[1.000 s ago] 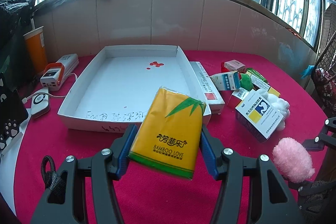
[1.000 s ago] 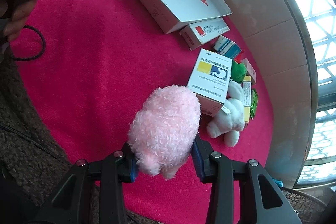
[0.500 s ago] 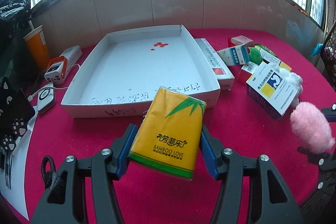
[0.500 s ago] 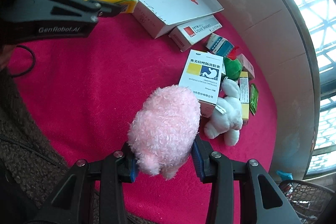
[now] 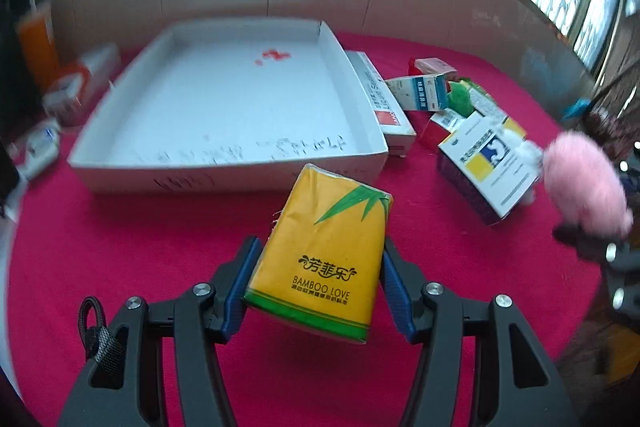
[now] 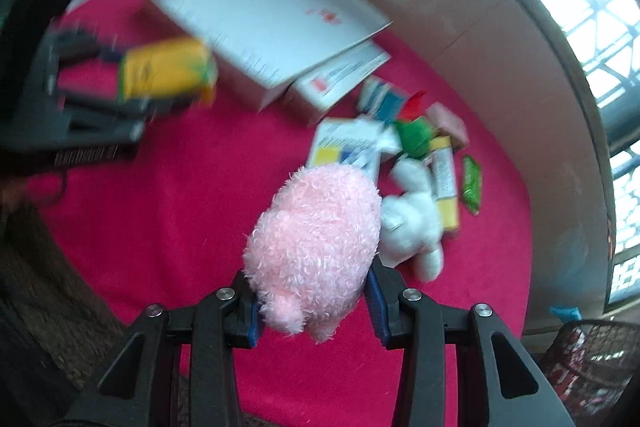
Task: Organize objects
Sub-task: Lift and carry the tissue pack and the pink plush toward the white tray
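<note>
My left gripper [image 5: 316, 281] clenches yellow bamboo-print tissue pack [image 5: 326, 247]; right gripper [image 6: 314, 307] grasps fluffy pink plush toy [image 6: 316, 243], near shallow white cardboard tray [image 5: 224, 163].

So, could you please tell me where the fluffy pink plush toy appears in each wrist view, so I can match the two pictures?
Left wrist view: the fluffy pink plush toy is at the far right edge, above the red tablecloth.
Right wrist view: it fills the lower centre, clamped in the right gripper.
Shared landmark: the shallow white cardboard tray, upper left of centre in both.
</note>
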Available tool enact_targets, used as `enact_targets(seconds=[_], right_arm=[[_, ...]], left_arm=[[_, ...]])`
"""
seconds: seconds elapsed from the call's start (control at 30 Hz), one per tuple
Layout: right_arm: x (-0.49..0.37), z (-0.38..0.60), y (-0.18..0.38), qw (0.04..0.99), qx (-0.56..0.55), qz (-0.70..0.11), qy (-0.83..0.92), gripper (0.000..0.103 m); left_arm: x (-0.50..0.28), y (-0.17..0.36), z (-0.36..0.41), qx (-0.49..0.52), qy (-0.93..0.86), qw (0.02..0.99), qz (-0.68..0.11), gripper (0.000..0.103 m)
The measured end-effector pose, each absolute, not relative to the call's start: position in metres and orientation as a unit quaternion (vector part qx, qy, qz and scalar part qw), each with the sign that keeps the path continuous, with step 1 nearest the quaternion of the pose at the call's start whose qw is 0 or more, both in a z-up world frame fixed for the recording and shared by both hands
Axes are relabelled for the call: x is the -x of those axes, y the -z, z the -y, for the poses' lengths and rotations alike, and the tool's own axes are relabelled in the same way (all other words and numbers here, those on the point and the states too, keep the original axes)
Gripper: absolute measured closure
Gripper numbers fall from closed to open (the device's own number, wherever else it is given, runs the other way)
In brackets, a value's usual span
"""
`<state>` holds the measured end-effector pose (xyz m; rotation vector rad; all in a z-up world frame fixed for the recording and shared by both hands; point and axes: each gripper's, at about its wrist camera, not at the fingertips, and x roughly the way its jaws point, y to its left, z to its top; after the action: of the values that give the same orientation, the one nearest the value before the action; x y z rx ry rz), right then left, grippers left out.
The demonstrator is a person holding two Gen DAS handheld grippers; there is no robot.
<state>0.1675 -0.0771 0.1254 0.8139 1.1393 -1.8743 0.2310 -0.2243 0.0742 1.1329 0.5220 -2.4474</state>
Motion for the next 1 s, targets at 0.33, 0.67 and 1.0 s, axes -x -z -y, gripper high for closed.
enact_targets(seconds=[0.33, 0.67, 1.0], right_arm=[[-0.143, 0.084, -0.168, 0.399, -0.314, -0.332, 0.795, 0.059], [-0.128, 0.104, -0.228, 0.416, -0.281, -0.215, 0.838, 0.059], [-0.125, 0.135, -0.222, 0.422, -0.291, -0.172, 0.841, 0.059]], left_arm=[[-0.241, -0.082, 0.237, -0.389, 0.874, 0.216, -0.197, 0.046], [-0.238, -0.131, 0.256, -0.356, 0.888, 0.257, -0.134, 0.046], [-0.235, -0.130, 0.271, -0.356, 0.883, 0.271, -0.140, 0.046]])
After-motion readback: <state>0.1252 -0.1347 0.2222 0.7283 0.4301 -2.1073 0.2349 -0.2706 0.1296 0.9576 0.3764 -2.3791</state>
